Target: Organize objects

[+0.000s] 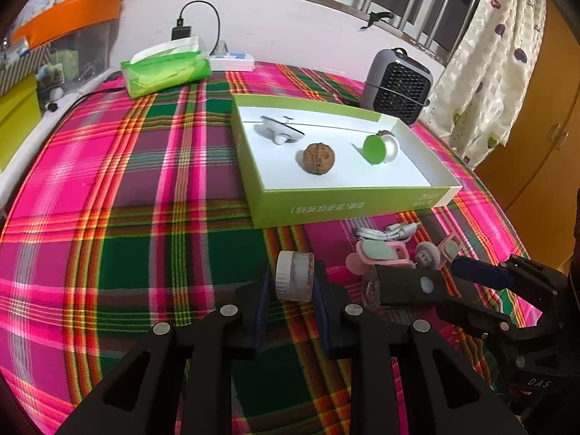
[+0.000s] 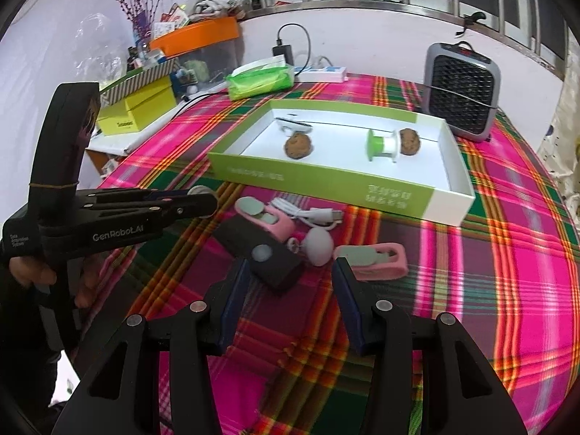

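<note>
Left gripper (image 1: pixel 291 282) is pinched on a small clear jar with a white screw cap (image 1: pixel 294 280), held low over the pink-and-green plaid tablecloth (image 1: pixel 145 217), just short of the shallow green-sided cardboard box (image 1: pixel 344 199). Right gripper (image 2: pixel 290 282) stands spread with nothing between its pads, above a black rectangular device with a grey button (image 2: pixel 264 253) lying on the cloth. A brown walnut (image 1: pixel 318 157) sits inside the box.

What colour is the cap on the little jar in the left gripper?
White; the jar body is clear. Best seen in the left wrist view.
</note>
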